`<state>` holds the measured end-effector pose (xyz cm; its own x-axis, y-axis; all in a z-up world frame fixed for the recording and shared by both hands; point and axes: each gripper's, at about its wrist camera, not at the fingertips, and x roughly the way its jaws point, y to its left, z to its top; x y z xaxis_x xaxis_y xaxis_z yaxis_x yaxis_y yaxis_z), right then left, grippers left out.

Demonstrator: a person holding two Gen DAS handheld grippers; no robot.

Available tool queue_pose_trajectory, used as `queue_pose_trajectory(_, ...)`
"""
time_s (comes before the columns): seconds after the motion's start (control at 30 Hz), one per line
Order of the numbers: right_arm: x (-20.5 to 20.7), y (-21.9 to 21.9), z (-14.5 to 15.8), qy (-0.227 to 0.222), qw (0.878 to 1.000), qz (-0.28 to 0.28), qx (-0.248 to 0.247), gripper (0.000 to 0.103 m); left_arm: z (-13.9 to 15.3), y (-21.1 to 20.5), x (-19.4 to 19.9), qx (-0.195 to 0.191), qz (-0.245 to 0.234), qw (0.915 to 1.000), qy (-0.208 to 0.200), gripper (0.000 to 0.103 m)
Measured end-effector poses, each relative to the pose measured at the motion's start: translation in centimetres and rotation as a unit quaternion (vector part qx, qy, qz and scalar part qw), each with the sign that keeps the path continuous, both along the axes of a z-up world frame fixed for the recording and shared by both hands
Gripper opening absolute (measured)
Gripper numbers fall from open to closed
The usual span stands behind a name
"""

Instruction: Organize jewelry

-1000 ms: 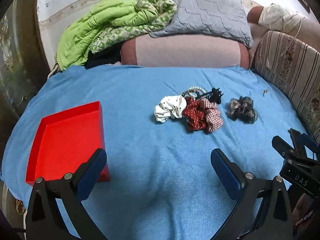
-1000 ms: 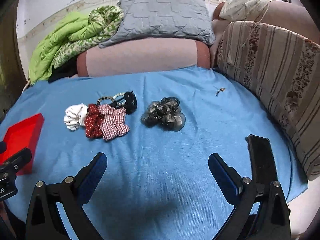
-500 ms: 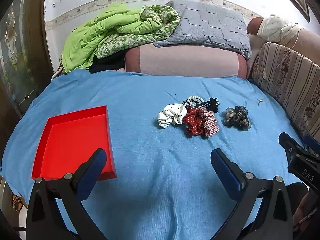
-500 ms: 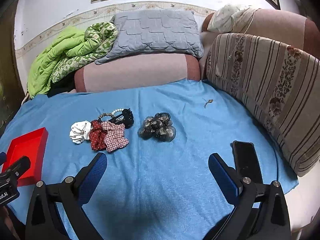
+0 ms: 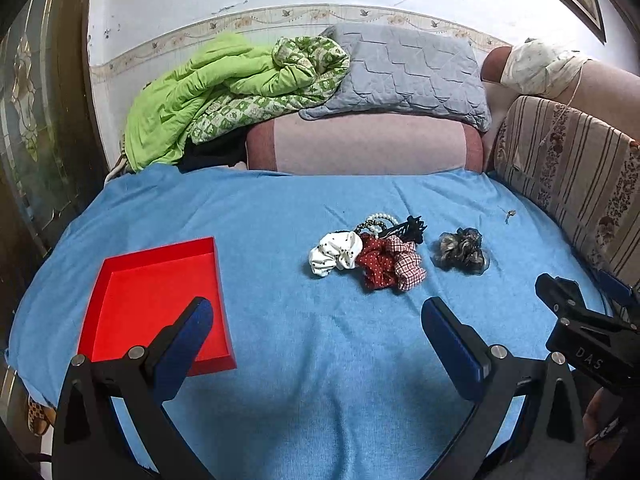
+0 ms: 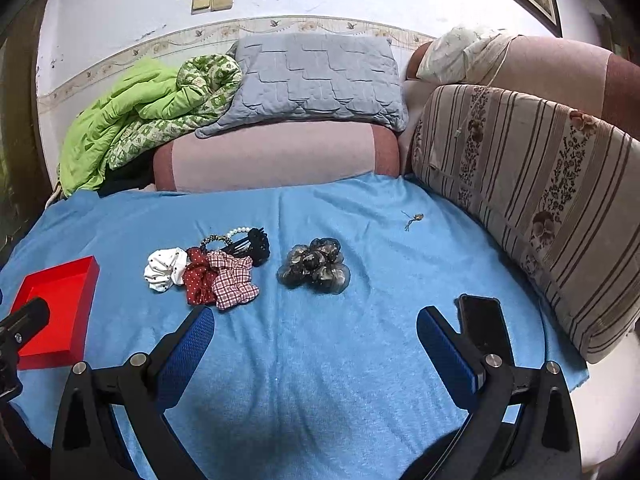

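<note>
A pile of hair pieces lies mid-bed on the blue sheet: a white dotted scrunchie, a red dotted scrunchie, a red checked scrunchie, a black claw clip and a pearl bracelet. A grey sheer scrunchie lies apart to their right. An empty red tray sits at the left. My left gripper and right gripper both hover open, short of the pile, holding nothing.
A black phone lies on the sheet near my right finger. A small trinket rests far right. A striped cushion borders the right side; a pink bolster, grey pillow and green quilt line the back.
Both grippers have risen and tilted up, so more of the wall shows and the pile and tray look farther off. The jaws stayed open and the objects lie unmoved.
</note>
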<state>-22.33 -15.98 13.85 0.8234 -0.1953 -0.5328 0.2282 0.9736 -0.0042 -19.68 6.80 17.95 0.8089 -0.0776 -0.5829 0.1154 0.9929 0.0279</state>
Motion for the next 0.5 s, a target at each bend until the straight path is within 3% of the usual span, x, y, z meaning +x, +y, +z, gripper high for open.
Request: queue_pose_trajectory(0.5, 0.9, -0.7, -1.1, 0.016, 1.000, 0.000, 0.020, 0.103, -1.0, -0.5, 1.1, 0.012, -0.007, 0.9997, 0.021, 0.103)
